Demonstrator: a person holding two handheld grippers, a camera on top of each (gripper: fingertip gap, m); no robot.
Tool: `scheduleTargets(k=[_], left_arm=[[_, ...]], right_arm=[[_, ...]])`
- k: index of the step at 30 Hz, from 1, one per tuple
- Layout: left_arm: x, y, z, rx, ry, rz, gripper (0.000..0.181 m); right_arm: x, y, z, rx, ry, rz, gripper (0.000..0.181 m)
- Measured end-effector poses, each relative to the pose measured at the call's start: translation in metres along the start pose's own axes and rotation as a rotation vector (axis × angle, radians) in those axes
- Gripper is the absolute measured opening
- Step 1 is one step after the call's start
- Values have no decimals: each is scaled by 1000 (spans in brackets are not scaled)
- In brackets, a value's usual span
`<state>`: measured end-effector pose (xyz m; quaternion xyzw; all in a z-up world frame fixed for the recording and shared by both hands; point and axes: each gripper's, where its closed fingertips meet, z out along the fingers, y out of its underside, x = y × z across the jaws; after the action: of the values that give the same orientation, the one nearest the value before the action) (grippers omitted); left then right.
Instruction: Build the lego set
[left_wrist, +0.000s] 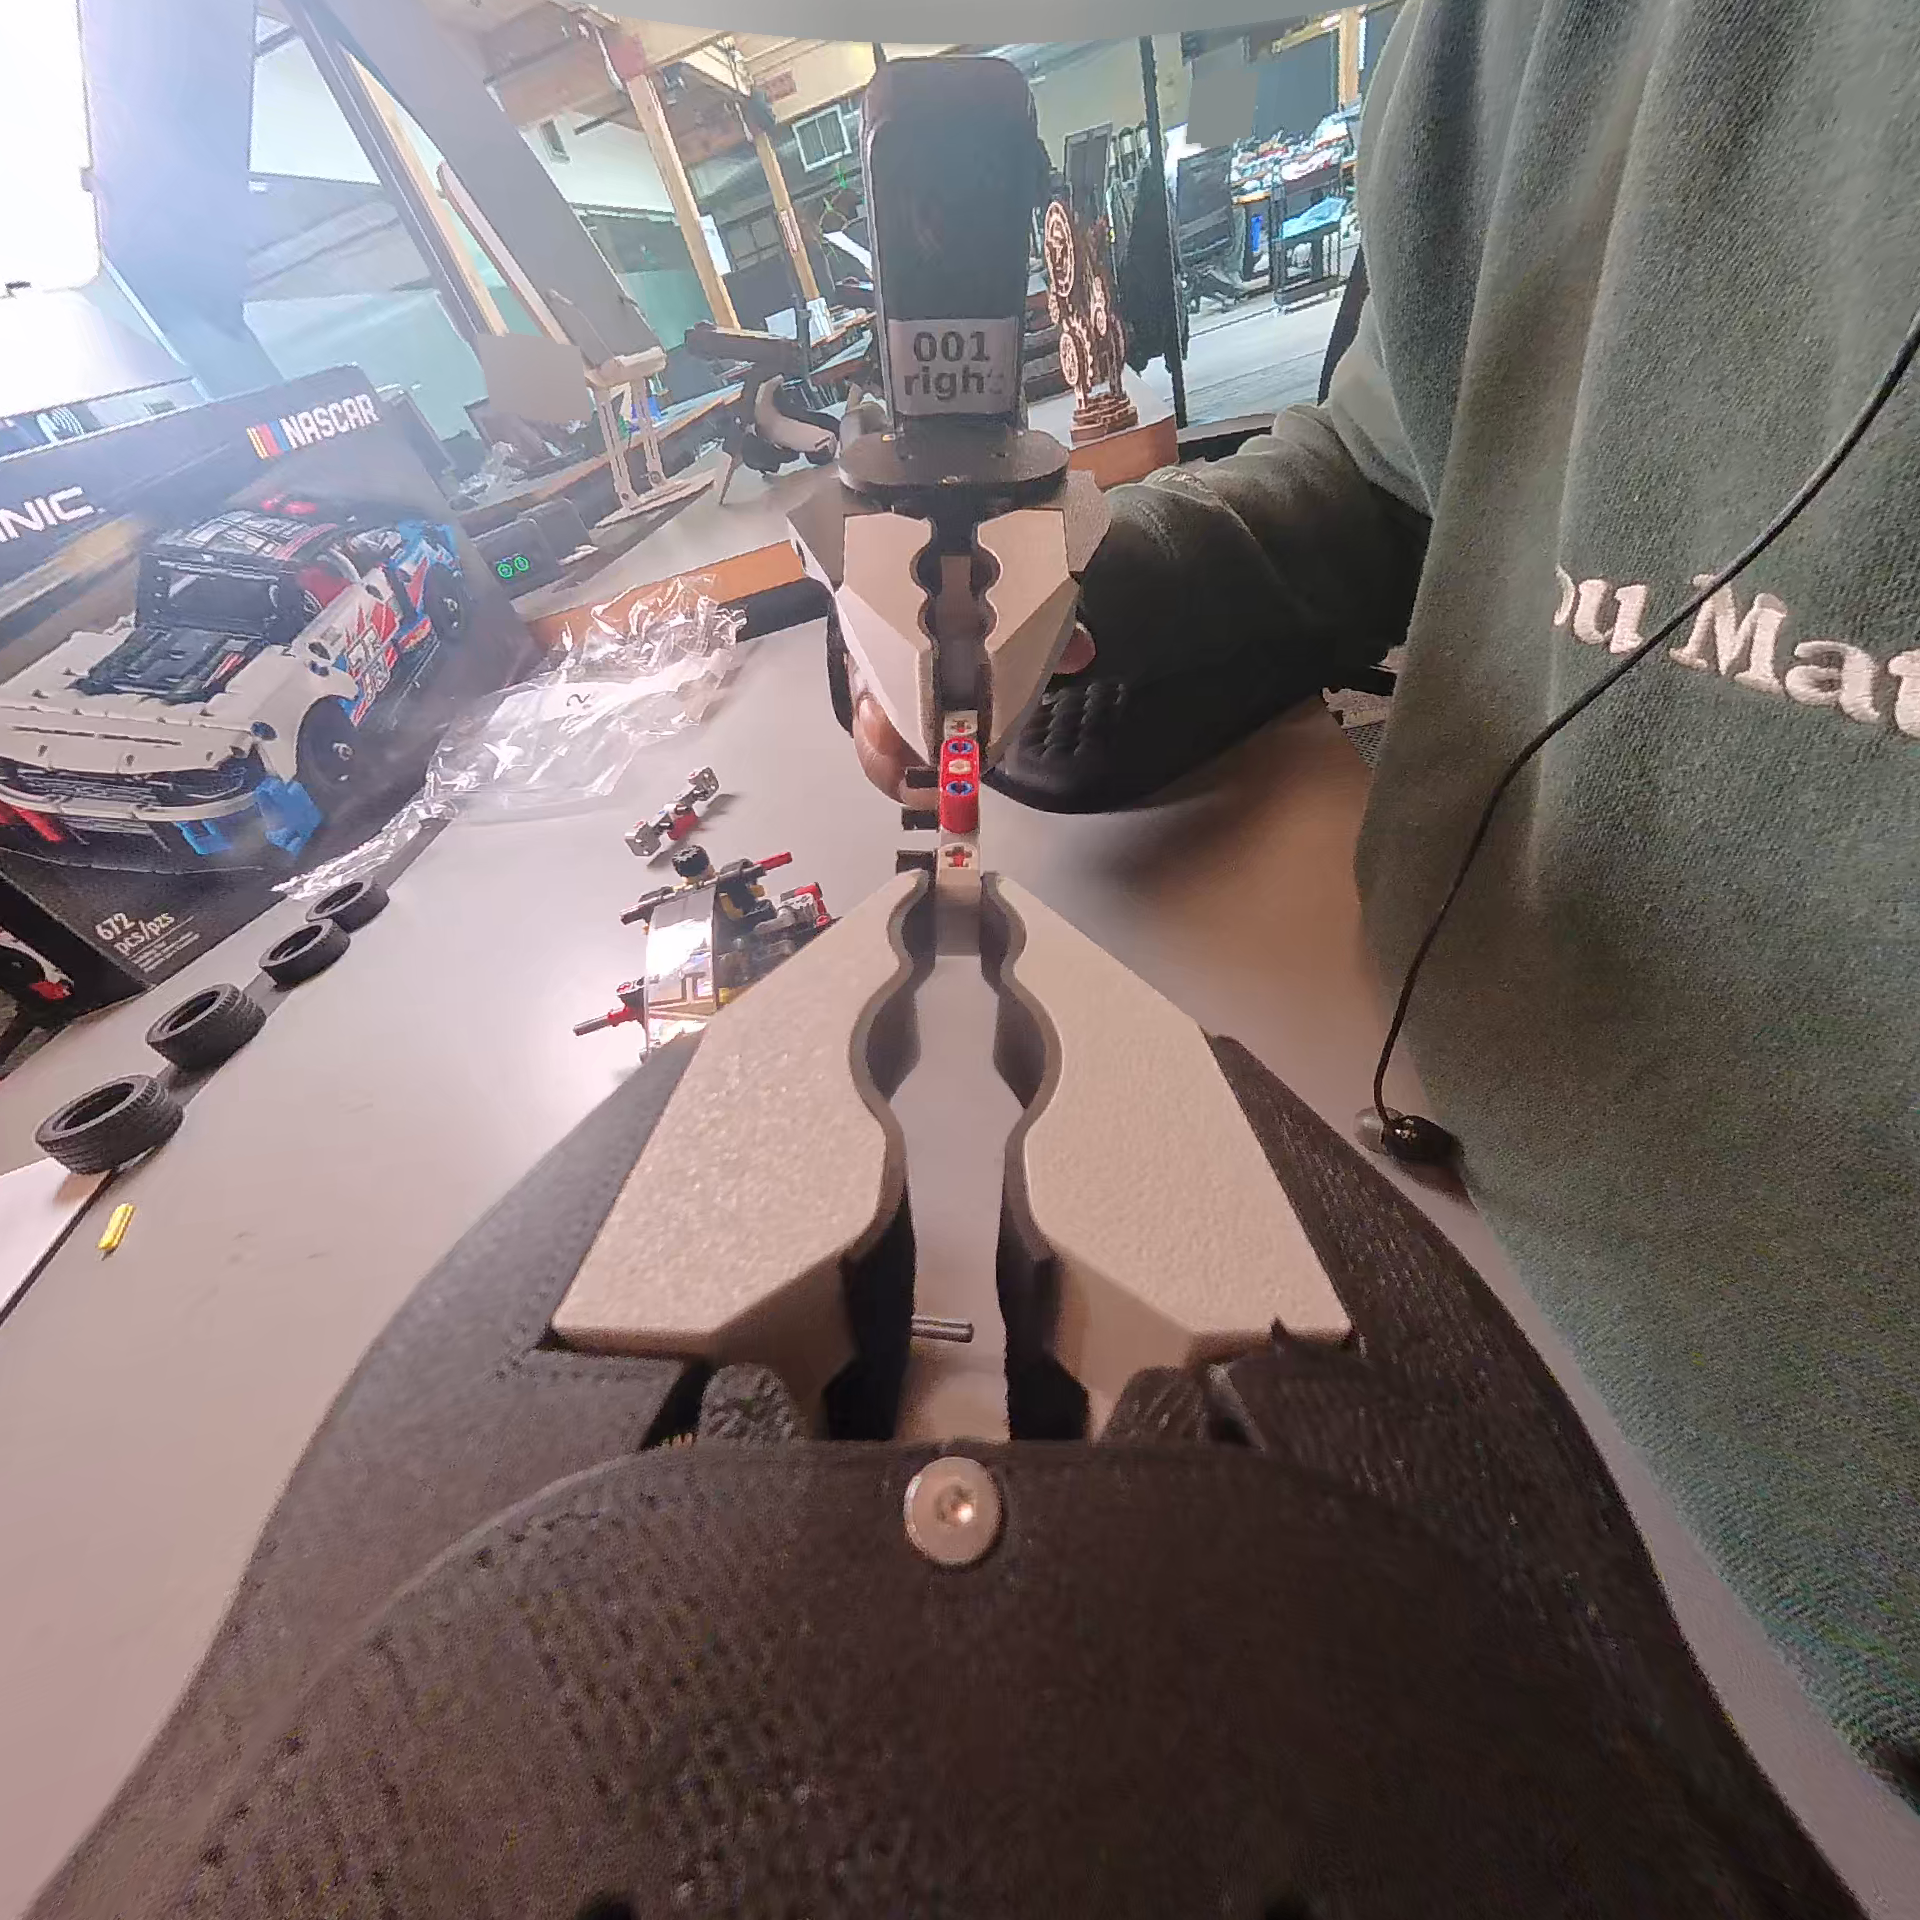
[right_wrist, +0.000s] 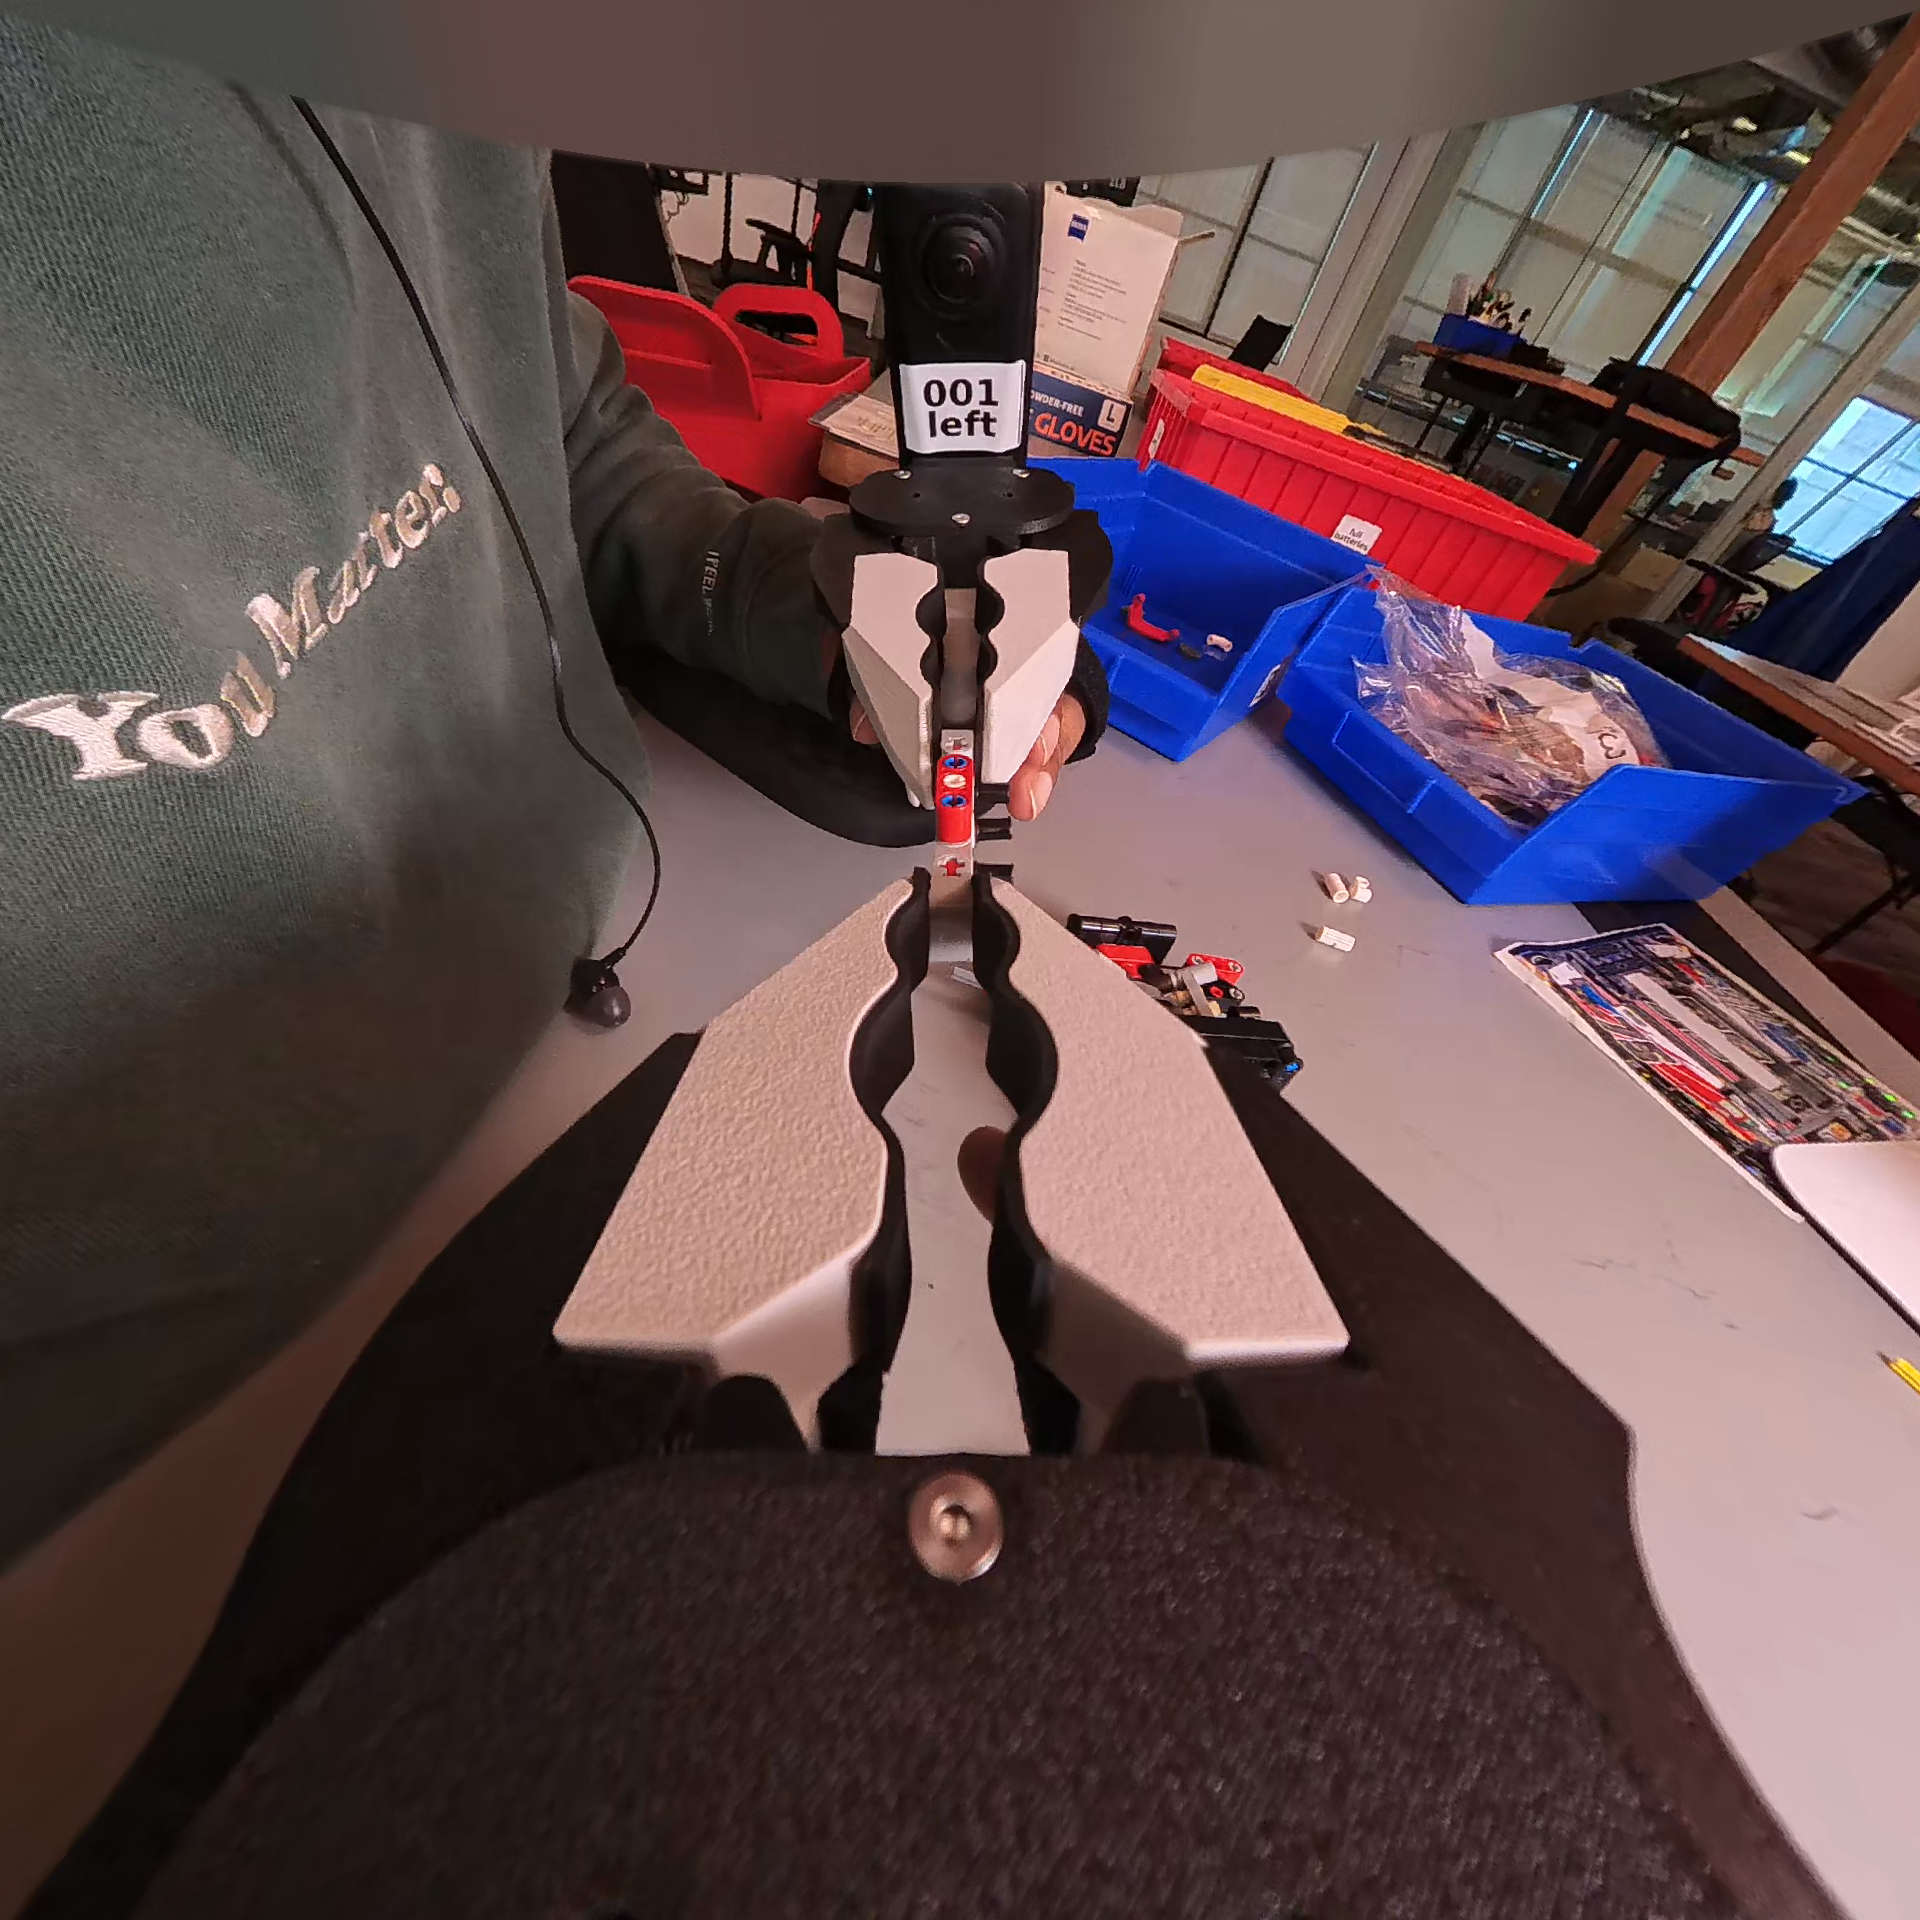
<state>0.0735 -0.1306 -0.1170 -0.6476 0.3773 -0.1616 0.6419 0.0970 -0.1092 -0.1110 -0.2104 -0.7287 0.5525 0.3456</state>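
jaws of left gripper (left_wrist: 956, 883) and right gripper (right_wrist: 951, 883) each clamp opposite ends of lego beam (left_wrist: 958, 790).

At the centre of the frame, the right gripper (right_wrist: 956, 883) and the left gripper (right_wrist: 956, 774) face each other tip to tip, each closed on an end of a small grey and red lego beam (right_wrist: 954, 821) held above the grey tabletop (right_wrist: 1455, 1195). Right of centre lie a black and red lego assembly (right_wrist: 1184, 977) and an instruction booklet (right_wrist: 1704, 1049). Blue bins (right_wrist: 1558, 821) stand in the upper right, and a green sweatshirt (right_wrist: 260, 623) fills the left.
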Motion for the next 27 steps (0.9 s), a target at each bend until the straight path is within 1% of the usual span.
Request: scheduleTargets(k=[15,27], left_arm=[[4,-1,-1,8,28,-7,6],[3,1,-1,0,24,-19,6]], right_arm=[[-4,-1,0,-5,-20,-1,6],[-3,2,1,-15,-14,19,6]])
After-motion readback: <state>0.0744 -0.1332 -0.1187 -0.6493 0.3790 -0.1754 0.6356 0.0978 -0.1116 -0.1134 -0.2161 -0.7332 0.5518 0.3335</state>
